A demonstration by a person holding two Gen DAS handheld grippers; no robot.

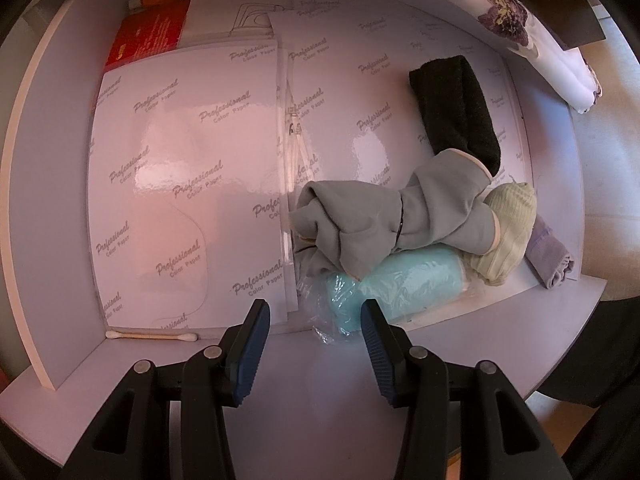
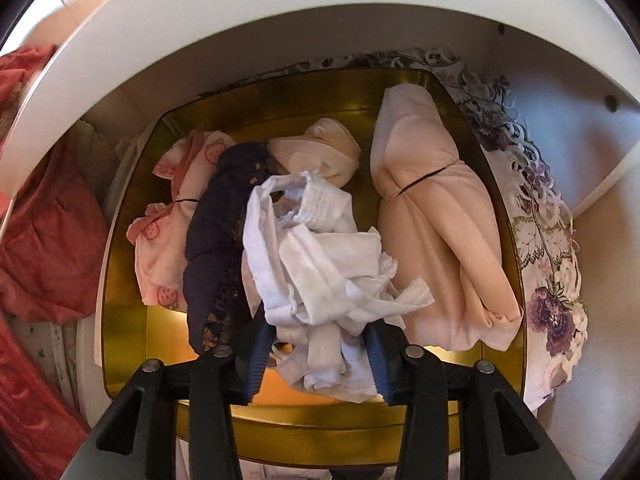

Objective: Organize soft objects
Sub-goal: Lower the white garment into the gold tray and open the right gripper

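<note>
Left wrist view: left gripper (image 1: 314, 322) hangs with jaws apart, nothing between them, over the white shelf (image 1: 520, 312). Still unsorted on the shelf, in my read: grey bundle (image 1: 384, 216) tied with a band, lying on a wrapped mint roll (image 1: 400, 284); black cloth (image 1: 456, 108) behind it; cream knit piece (image 1: 508, 224) and lilac cloth (image 1: 550, 260) to the right. Glossy paper sheets (image 1: 184, 184) cover the left half, a red packet (image 1: 148, 36) at the back, a cotton swab (image 1: 152, 336) at the front edge. Mint roll sits just ahead of the jaws; the plastic wrap may slip.

Right wrist view: right gripper (image 2: 316, 354) is over the gold tin (image 2: 120, 300). White crumpled cloth (image 2: 320, 248) lies between the fingers; whether the pads press it, I cannot tell. Already in the tin: strawberry-print bundle (image 2: 168, 232), dark lace piece (image 2: 216, 248), beige roll (image 2: 320, 148), large peach bundle (image 2: 436, 220). Tin is nearly full, so the white cloth sits loose on top. Floral fabric (image 2: 548, 264) right of the tin, red garment (image 2: 44, 232) left. Roughly halfway.
</note>
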